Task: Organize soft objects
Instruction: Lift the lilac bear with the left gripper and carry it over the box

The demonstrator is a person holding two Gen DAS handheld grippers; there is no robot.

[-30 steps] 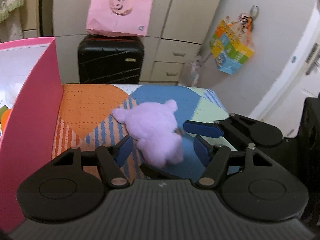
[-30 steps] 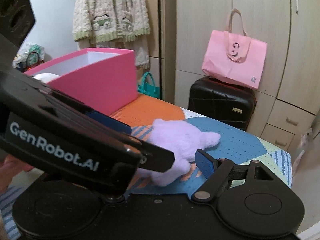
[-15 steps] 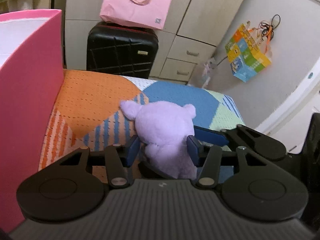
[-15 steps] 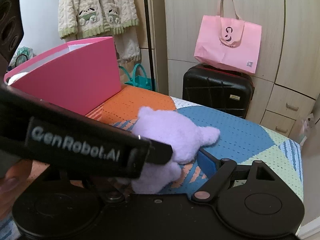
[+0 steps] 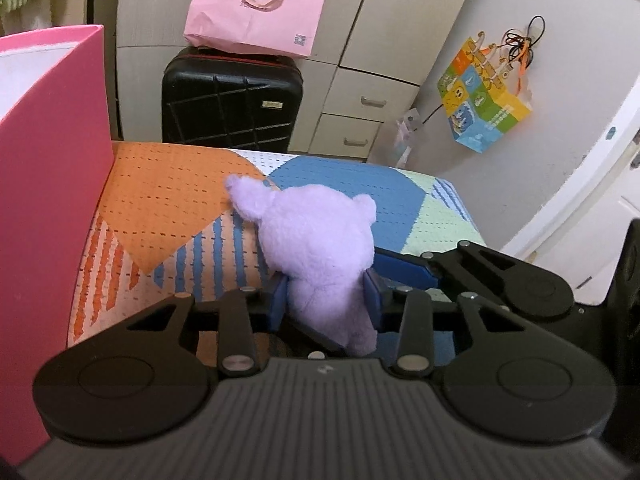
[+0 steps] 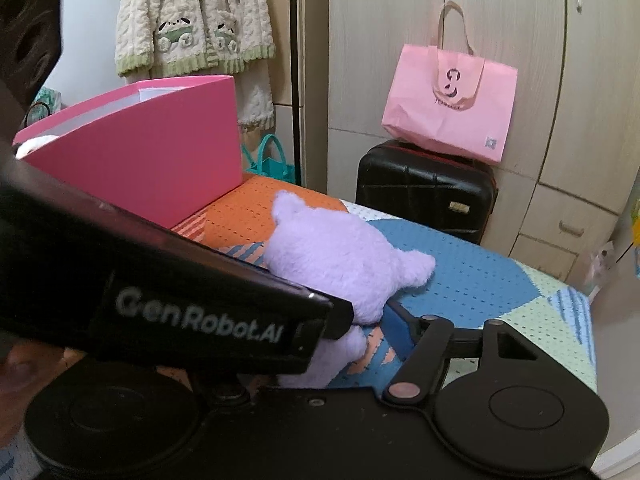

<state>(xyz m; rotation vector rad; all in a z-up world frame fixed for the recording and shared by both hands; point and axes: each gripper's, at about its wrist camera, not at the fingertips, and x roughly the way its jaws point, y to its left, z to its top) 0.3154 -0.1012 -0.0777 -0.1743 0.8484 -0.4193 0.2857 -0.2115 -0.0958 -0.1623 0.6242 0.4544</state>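
A lilac plush toy [image 5: 316, 248] is held between the blue pads of my left gripper [image 5: 326, 304], which is shut on its lower body above the patterned bed cover [image 5: 168, 208]. The toy also shows in the right wrist view [image 6: 340, 260]. A pink box [image 5: 48, 160] with a white inside stands at the left, and in the right wrist view [image 6: 152, 160]. My right gripper sits just right of the toy; one blue finger [image 6: 398, 332] shows beside it, the other is hidden behind the left gripper's body [image 6: 160, 292]. The right gripper's finger also shows in the left wrist view [image 5: 404, 270].
A black suitcase [image 5: 228, 104] with a pink paper bag [image 5: 256, 4] on top stands beyond the bed's far edge, before beige cupboards. A colourful bag [image 5: 484, 96] hangs on the right wall. A cream knit jacket [image 6: 192, 20] hangs at the back left.
My left gripper closed on the lilac plush toy and raised it upright. The right gripper stayed close beside it.
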